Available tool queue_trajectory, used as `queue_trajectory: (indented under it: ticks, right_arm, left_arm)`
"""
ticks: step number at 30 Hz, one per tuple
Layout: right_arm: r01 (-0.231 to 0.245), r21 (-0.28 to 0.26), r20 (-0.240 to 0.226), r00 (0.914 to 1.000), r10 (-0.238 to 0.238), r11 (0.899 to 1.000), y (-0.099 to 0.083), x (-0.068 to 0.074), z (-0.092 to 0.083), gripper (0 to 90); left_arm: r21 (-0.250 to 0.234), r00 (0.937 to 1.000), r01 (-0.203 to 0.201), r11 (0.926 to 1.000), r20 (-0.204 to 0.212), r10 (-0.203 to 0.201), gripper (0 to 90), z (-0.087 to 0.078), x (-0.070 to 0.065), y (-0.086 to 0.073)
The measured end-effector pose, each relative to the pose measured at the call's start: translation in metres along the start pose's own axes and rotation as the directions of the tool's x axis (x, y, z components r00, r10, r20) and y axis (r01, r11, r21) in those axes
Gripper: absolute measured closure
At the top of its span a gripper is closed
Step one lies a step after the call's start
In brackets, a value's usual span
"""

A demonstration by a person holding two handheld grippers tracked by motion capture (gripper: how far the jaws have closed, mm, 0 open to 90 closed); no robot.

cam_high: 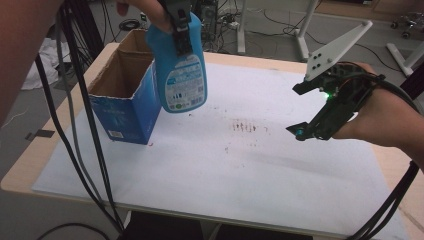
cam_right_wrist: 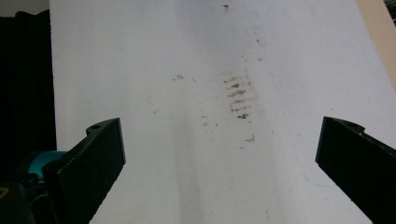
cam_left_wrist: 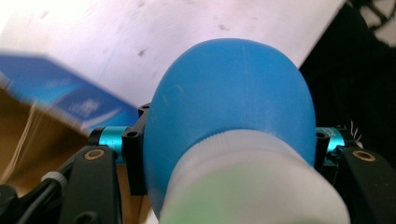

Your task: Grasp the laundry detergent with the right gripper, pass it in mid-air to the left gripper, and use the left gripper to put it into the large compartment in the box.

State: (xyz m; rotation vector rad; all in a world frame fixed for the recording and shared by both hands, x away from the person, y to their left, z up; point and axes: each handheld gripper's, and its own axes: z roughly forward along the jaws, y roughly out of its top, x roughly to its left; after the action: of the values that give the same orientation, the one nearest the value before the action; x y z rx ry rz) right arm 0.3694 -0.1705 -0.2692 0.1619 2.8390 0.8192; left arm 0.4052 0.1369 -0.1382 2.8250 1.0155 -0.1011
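The bottle (cam_high: 178, 70) is being held clamped in the left gripper (cam_high: 181, 31) jaws above the box (cam_high: 125, 95) at the worktop's far left corner; it is best lowered upright inside. The right gripper (cam_high: 300, 112) jaws are being kept apart, empty.

A lab or workshop room, by the look of it; along the top of the high view, tangled black cables (cam_high: 227, 20) lie on the grey floor beside white metal desk legs (cam_high: 301, 37); a wheeled chair base (cam_high: 410, 21) stands at upper right.
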Motion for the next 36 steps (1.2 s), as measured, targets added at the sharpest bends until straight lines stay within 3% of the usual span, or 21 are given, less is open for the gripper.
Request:
queue_trajectory:
  ticks: [2,4,6,9,14,15,19,25,29,31,32,36]
  right_arm:
    - [-0.002,0.0,0.0,1.0,0.002,1.0,0.0,0.0,-0.001,0.8]
    - [0.009,0.004,-0.003,1.0,-0.009,1.0,0.001,0.0,0.0,0.8]
    - [0.014,0.02,-0.006,0.9999,-0.014,1.0,0.001,0.001,0.002,0.8]
    - [0.02,0.019,-0.008,0.9998,-0.02,1.0,0.002,0.002,0.004,0.8]
    - [0.018,0.024,-0.017,0.9997,-0.017,1.0,0.001,0.0,0.005,0.8]
    - [0.019,0.027,-0.018,0.9997,-0.018,0.999,0.001,0.0,0.005,0.8]
    - [0.017,0.025,-0.024,0.9996,-0.016,1.0,0.0,-0.001,0.005,0.8]
    - [0.012,0.047,-0.029,0.9995,-0.011,0.999,-0.001,-0.001,0.007,0.8]
    - [0.012,0.051,-0.024,0.9996,-0.011,0.999,-0.001,0.0,0.007,0.8]
    - [0.011,0.054,-0.023,0.9997,-0.01,0.999,-0.001,0.001,0.007,0.8]
    - [0.012,0.054,-0.019,0.9998,-0.011,0.998,-0.001,0.001,0.007,0.8]
    - [0.012,0.053,-0.014,0.9998,-0.011,0.999,-0.002,0.002,0.008,0.8]
  left_arm:
    - [-0.012,0.9975,0.068,0.9976,-0.016,-0.068,37.7,-0.008,0.008,-0.006]
    - [-0.031,0.99,0.138,0.9899,-0.025,-0.139,37.7,-0.016,0.016,-0.013]
    - [-0.062,0.9721,0.231,0.971,-0.028,-0.233,37.7,-0.022,0.023,-0.021]
    - [-0.073,0.9494,0.308,0.9487,-0.043,-0.311,37.7,-0.032,0.036,-0.034]
    - [-0.076,0.8928,0.436,0.8967,-0.089,-0.442,37.7,-0.041,0.05,-0.05]
    - [-0.078,0.8808,0.457,0.8862,-0.1,-0.463,37.7,-0.042,0.053,-0.053]
    - [-0.064,0.844,0.516,0.8542,-0.133,-0.52,37.7,-0.042,0.064,-0.062]
    - [-0.05,0.8192,0.555,0.8301,-0.139,-0.556,37.7,-0.032,0.081,-0.07]
    - [-0.037,0.8154,0.562,0.8262,-0.142,-0.561,37.7,-0.021,0.091,-0.07]
    - [-0.026,0.823,0.552,0.8332,-0.142,-0.55,37.7,-0.014,0.094,-0.07]
    - [-0.02,0.8319,0.539,0.8419,-0.143,-0.536,37.7,-0.01,0.096,-0.07]
    - [0.015,0.8827,0.455,0.8902,-0.138,-0.449,37.7,0.008,0.1,-0.068]
